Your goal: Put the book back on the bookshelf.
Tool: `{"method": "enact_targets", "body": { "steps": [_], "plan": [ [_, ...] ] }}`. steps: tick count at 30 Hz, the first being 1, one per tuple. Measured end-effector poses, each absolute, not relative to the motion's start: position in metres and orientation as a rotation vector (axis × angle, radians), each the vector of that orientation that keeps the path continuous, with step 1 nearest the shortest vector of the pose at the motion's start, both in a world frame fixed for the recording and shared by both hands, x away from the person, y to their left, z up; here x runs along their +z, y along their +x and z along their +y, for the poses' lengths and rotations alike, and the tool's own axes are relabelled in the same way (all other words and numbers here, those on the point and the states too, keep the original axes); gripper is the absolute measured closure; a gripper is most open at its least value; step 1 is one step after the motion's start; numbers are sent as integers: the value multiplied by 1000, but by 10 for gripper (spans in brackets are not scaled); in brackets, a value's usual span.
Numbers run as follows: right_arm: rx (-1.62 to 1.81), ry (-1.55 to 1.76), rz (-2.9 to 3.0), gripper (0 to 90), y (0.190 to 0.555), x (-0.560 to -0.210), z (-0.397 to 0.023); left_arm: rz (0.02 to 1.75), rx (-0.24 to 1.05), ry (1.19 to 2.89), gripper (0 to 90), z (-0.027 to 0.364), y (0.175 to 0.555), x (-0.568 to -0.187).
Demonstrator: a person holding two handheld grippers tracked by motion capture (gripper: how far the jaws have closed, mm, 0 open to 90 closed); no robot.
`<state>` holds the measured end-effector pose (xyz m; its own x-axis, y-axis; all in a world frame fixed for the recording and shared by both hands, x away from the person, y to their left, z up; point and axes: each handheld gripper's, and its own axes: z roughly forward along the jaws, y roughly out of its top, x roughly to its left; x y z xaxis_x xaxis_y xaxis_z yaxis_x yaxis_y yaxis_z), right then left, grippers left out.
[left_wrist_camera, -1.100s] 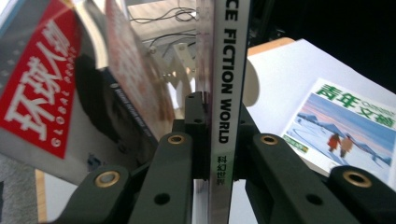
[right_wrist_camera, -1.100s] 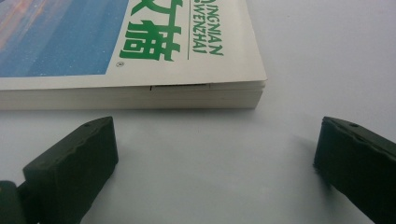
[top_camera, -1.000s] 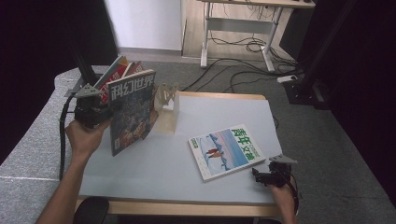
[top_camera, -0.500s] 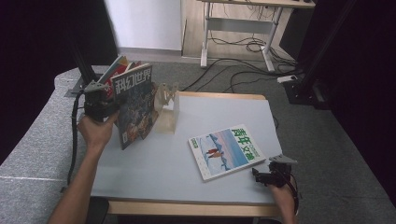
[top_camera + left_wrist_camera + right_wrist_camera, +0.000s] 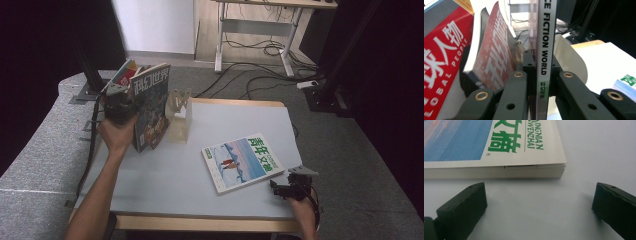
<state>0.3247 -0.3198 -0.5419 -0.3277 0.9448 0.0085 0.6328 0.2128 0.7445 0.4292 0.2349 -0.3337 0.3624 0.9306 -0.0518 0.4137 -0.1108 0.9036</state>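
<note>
Left tongs point(image 5: 121, 102) closed on spine of Science Fiction World magazine point(image 5: 152, 107), held upright at upper left, beside clear rack point(image 5: 178, 117). Risk: thin spine slips, or cover catches rack divider. Right tongs point(image 5: 539, 200) wide open, empty, near green-title magazine point(image 5: 242, 161) flat on surface point(image 5: 165, 185).

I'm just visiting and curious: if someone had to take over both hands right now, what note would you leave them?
Left gripper: shut on the Science Fiction World magazine, held upright by its spine beside the clear rack at the table's far left corner.
Right gripper: open, resting on the table just short of the green-titled magazine, which lies flat.
Done: other magazines, one with a red cover, stand behind the held one.
Left: probably slot the held magazine in, then pick up the flat one.
</note>
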Motion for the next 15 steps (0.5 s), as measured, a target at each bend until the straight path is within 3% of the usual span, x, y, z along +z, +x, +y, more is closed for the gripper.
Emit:
{"method": "enact_targets", "body": {
  "steps": [15],
  "plan": [
    [920, 1457, 2042, 0, 325, -542, -320, 1175, 716, 1654, 826, 229, 448, -371]
  ]
}}
